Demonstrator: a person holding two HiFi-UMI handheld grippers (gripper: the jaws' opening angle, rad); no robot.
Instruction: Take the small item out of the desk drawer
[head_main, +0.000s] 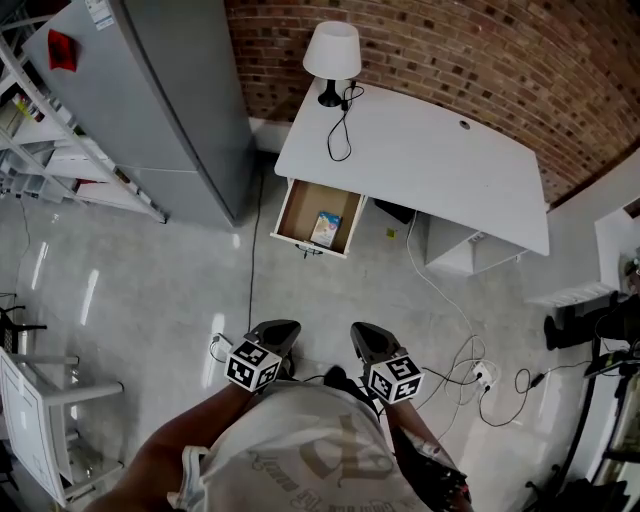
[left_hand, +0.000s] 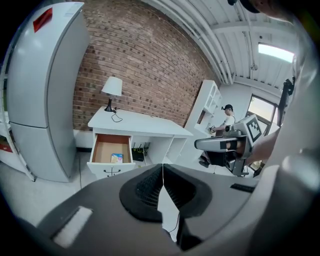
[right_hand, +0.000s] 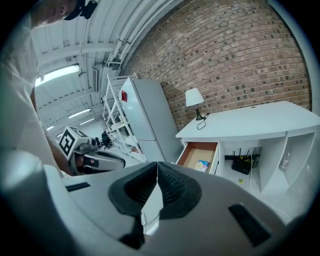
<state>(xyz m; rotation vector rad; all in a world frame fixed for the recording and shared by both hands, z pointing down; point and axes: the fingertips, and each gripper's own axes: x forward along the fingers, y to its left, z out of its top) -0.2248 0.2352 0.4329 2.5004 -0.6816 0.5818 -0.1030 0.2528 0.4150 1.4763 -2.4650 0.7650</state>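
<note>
stage: early, approach. Person stands on the floor well apart from the desk (head_main: 430, 160), both grippers held out in front of the body.
drawer (head_main: 300, 208): already pulled out at desk's left end, under the top. Brown bottom in plain sight.
small item (head_main: 326, 229): lies flat inside the drawer, right of centre, nearer the drawer front. Light blue/yellow packet, print too small to read. Nothing touching it.
left gripper (head_main: 283, 330): jaws pressed together, nothing btwn them, aimed roughly at desk, tilted down a bit.
right gripper (head_main: 362, 334): same, jaws together and empty. Just beside the left one, both well apart from the drawer.
done (judged): drawer-open part needs no more work; access to item is free.
left to do (judged): basically the whole pick. Close the gap to desk, spread one gripper's jaws, reach into drawer, clamp item, lift it clear.
progress est.: low, item not yet touched.
nearby: lamp (head_main: 332, 55) w/ cord on desk top, grey fridge (head_main: 170, 100) left of desk, cables on the floor (head_main: 150, 290) to the right. None block the route to the drawer.
</note>
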